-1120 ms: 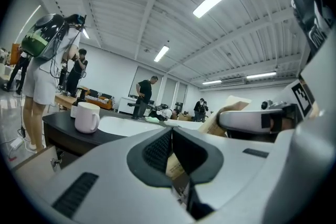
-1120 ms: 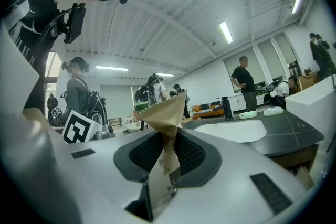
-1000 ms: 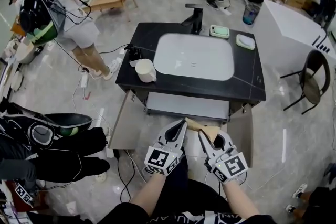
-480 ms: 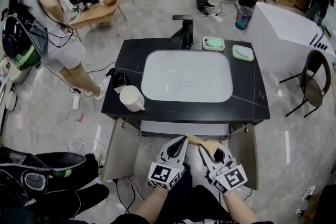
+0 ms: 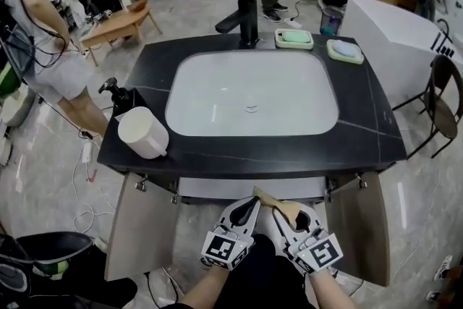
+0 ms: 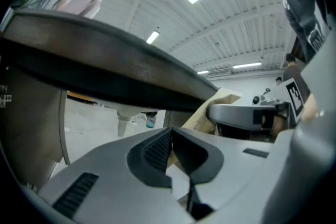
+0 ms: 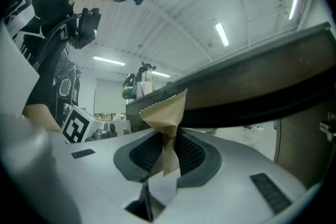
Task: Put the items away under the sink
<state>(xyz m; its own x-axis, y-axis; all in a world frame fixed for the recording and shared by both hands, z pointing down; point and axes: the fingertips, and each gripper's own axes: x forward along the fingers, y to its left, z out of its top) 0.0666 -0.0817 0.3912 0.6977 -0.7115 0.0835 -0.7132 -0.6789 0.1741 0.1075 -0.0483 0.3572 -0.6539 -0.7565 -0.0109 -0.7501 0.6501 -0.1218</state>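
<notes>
Below countertop (image 5: 376,134), paper bag (image 5: 272,197) between jaws of right hand-held gripper (image 5: 295,212)

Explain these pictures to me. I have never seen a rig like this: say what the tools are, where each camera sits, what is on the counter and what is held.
There is no robot here: a person holds a two-jaw tool in each hand. The head view looks down from a camera on their head. The other two views come from cameras riding on the tools, looking along the jaws. The black counter carries a white basin, a black faucet, a white mug and two soap dishes. Below, the cabinet doors stand open. The right gripper pinches a brown paper packet. The left gripper has its jaws together, holding nothing.
</notes>
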